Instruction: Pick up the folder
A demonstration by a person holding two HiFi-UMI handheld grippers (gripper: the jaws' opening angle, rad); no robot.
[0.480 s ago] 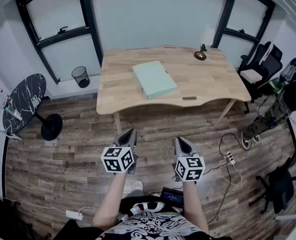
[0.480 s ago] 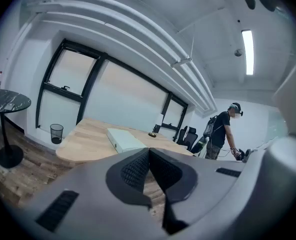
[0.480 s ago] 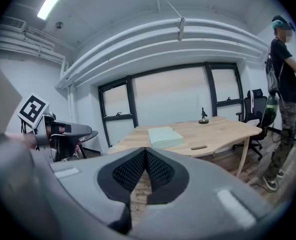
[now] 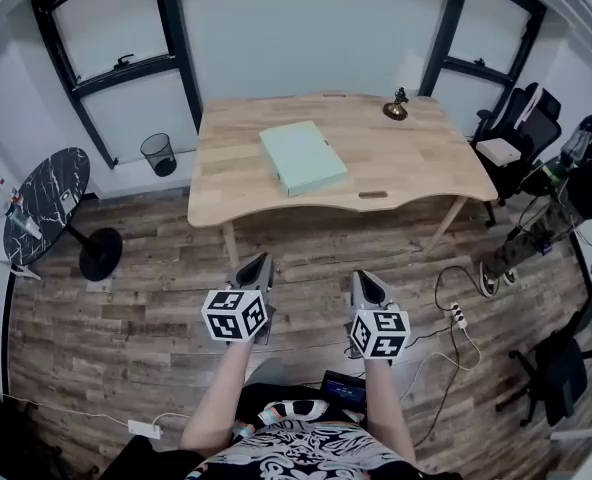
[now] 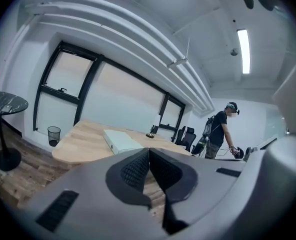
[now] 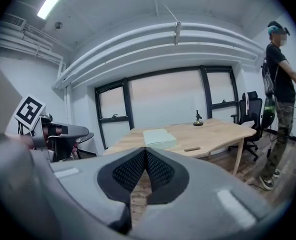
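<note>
A pale green folder lies flat on the wooden table, left of its middle. It also shows in the left gripper view as the folder and in the right gripper view as the folder. My left gripper and right gripper hang side by side over the floor, well short of the table's near edge. Both are shut with nothing between the jaws, as the left gripper and right gripper show in their own views.
A small brass lamp stands at the table's far right. A wire bin sits by the wall, a round black side table at the left. Office chairs and a standing person are at the right. Cables cross the floor.
The table and folder have shifted slightly left and up in the head view. Both grippers stay shut in about the same place.
</note>
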